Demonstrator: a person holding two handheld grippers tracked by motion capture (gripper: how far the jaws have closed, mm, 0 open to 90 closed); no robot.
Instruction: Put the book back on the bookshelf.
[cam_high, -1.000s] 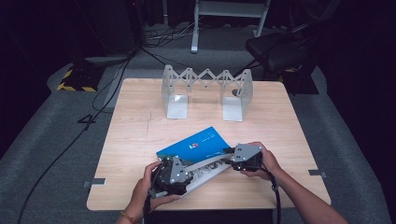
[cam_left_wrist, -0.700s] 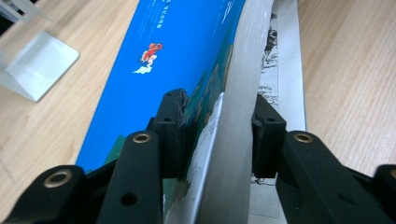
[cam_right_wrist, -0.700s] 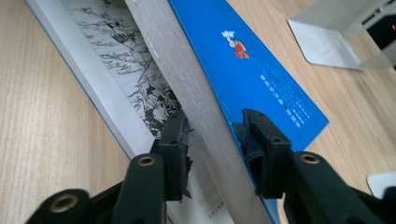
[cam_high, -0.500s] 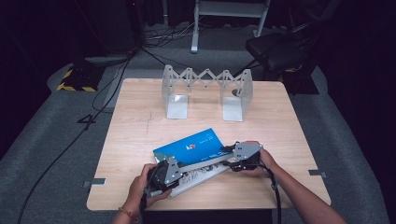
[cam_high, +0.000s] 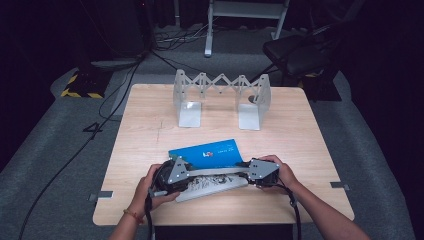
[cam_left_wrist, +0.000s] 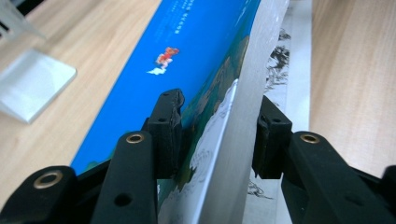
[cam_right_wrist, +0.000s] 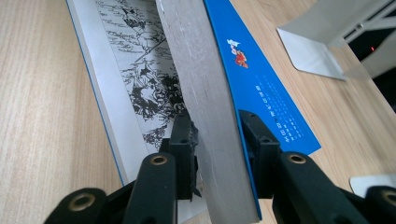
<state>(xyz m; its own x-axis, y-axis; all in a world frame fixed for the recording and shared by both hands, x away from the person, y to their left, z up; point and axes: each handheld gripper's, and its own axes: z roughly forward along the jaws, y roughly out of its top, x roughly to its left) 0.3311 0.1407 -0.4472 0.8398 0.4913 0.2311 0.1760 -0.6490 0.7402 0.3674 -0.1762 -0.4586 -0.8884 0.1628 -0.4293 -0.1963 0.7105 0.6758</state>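
Note:
A book with a blue cover (cam_high: 205, 152) lies open near the table's front edge, its thick block of pages raised on edge. A white page with an ink drawing (cam_high: 215, 186) lies flat in front of it. My left gripper (cam_high: 186, 175) clamps the block's left end; in the left gripper view its pads (cam_left_wrist: 170, 135) sit against the blue cover (cam_left_wrist: 201, 46) and the grey page edge, and the jaws have just been opening slightly. My right gripper (cam_high: 248, 172) grips the right end, its jaws just closing, with its pads (cam_right_wrist: 187, 140) pressing on the page block (cam_right_wrist: 196, 70).
A silver folding book rack (cam_high: 220, 97) stands at the back of the wooden table (cam_high: 310, 140). A dark chair (cam_high: 300, 55) and cables lie on the floor behind. Both hands rest close to the front edge.
The book has swung from slanting to almost parallel with the table's front edge. My left gripper has moved left and slightly away with its end. The right hand has stayed put.

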